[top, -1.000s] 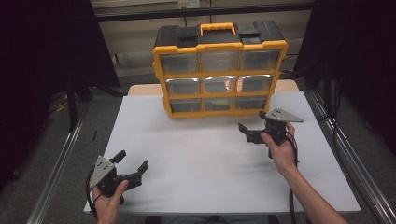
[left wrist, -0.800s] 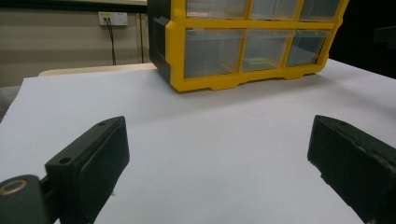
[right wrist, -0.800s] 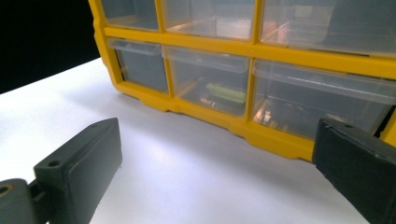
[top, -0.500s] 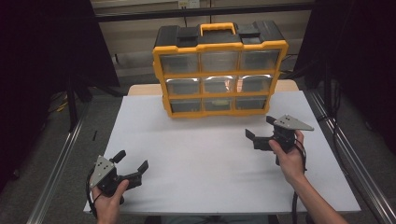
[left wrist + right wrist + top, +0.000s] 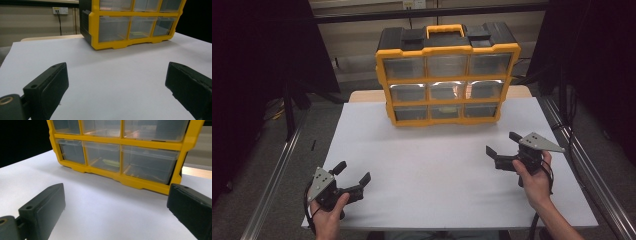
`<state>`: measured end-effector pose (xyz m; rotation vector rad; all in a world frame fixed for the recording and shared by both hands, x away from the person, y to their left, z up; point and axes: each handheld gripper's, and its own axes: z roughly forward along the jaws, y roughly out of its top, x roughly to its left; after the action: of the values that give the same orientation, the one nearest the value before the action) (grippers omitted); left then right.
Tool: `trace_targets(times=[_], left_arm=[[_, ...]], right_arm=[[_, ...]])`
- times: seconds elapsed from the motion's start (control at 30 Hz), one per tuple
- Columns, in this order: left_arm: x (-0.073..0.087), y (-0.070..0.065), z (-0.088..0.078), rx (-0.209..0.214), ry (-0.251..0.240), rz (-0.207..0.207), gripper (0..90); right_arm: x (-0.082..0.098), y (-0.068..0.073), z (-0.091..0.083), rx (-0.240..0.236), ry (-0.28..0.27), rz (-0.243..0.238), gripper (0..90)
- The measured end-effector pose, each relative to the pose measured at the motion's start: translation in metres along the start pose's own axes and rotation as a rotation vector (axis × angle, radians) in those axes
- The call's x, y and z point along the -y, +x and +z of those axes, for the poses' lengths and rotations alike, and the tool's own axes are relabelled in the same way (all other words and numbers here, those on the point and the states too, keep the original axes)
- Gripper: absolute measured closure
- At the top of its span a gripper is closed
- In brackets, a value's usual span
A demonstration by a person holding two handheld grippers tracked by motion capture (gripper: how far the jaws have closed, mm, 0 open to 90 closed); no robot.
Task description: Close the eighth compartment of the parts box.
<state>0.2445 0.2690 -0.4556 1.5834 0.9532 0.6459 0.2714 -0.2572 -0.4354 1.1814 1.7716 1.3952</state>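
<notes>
Presently: organizer (image 5: 447, 75), yellow frame, black top, nine clear drawers, upright at the far middle of the white table (image 5: 437, 165). Bottom-middle drawer (image 5: 102, 157) holds a pale green item (image 5: 110, 162). Left gripper (image 5: 352, 176), near left corner, jaws spread, empty. Right gripper (image 5: 504, 146), right side of the table, jaws spread, empty, well apart from the organizer, aimed toward its lower drawers.
</notes>
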Motion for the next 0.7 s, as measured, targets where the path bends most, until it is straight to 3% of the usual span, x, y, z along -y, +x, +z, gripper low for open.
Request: trace_targets(times=[0.7], left_arm=[[-0.001,-0.003,-0.003,-0.008,-0.005,-0.009,5.0]], right_arm=[[0.022,-0.016,-0.044,0.081,0.030,0.037,1.4]])
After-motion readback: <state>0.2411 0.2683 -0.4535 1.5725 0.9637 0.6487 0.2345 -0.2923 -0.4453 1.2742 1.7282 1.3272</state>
